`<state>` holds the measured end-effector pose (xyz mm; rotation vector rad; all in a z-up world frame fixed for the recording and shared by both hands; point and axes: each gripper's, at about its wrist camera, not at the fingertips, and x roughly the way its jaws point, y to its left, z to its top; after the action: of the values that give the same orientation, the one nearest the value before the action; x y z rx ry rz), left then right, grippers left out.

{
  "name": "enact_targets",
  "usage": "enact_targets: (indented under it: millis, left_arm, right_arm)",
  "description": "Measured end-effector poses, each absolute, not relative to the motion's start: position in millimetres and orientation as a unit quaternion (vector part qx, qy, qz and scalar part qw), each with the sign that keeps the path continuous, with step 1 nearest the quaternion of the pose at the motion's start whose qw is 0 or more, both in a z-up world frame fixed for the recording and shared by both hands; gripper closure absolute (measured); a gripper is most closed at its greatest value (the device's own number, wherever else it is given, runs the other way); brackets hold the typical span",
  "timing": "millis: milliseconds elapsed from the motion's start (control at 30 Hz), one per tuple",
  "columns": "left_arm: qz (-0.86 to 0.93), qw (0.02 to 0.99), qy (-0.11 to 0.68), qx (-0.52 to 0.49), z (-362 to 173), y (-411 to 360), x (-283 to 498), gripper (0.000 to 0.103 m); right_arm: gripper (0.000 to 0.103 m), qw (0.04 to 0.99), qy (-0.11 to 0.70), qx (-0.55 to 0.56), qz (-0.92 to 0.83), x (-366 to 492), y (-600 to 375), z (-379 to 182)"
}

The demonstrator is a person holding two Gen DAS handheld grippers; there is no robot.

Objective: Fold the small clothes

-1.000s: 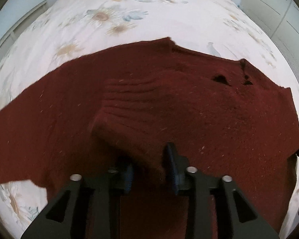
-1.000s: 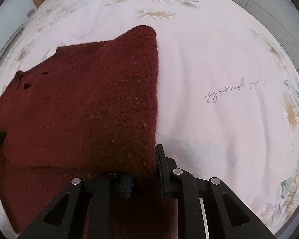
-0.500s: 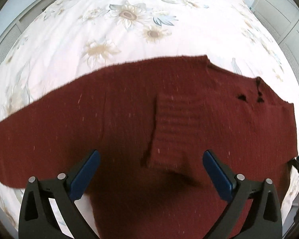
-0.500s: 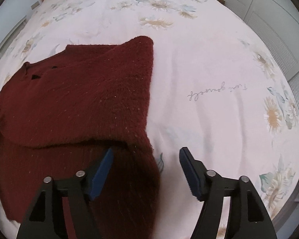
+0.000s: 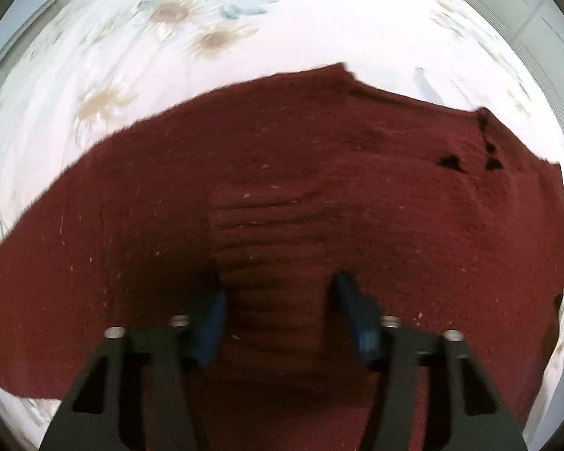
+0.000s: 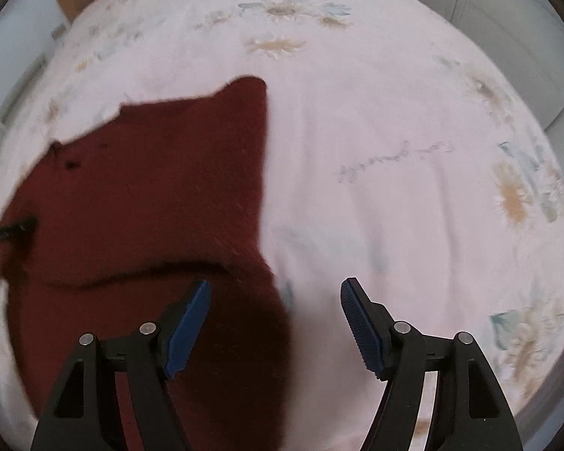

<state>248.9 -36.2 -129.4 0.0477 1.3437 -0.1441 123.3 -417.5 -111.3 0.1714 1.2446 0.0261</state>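
Observation:
A dark red knit sweater [image 5: 267,195] lies spread on the floral bedsheet [image 5: 214,22]. One sleeve is folded across its body, and the ribbed cuff [image 5: 270,263] lies on top. My left gripper [image 5: 278,312] is partly open, its blue pads on either side of the cuff, low over it. In the right wrist view the sweater [image 6: 143,195] fills the left half, its folded edge running down the middle. My right gripper [image 6: 276,319] is open and empty above the sweater's right edge.
The white bedsheet [image 6: 394,158] with flower prints and a line of script [image 6: 394,158] stretches to the right of the sweater. White wardrobe doors [image 6: 515,37] stand beyond the bed. The other gripper's dark tip [image 6: 7,231] shows at the left edge.
Both grippers let go of the sweater and opened wide half a second ago. Now the left jaws have narrowed around the cuff and come lower. The right gripper stays open.

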Motion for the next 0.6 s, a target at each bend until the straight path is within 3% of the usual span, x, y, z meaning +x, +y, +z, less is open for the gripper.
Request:
enact_targets:
  millis: [33,133,367,533,600]
  left_arm:
    - [-0.072,0.782,0.619,0.022,-126.4,-38.8,250.7,0.080]
    - [-0.077,0.791,0.607,0.023,-113.1,-44.7,251.5,0.091]
    - [-0.075,0.823,0.562,0.031,-71.9,-41.1,231.6,0.091]
    - [-0.054,0.819,0.570,0.034,-97.1,-7.2,233.3,0.091]
    - [-0.050,0.813,0.579,0.032,-96.9,11.2,222.8,0.091]
  right_arm:
    - [0.025,0.811,0.578,0.087,0.015,127.3,-417.2,-109.6]
    - [0.025,0.819,0.566,0.098,0.016,144.6,-415.9,-105.6]
    - [0.025,0.814,0.572,0.101,0.020,190.2,-400.7,-117.8]
    - [0.026,0.793,0.600,0.097,0.041,201.4,-385.1,-148.1]
    - [0.035,0.798,0.596,0.083,0.034,198.2,-381.7,-155.6]
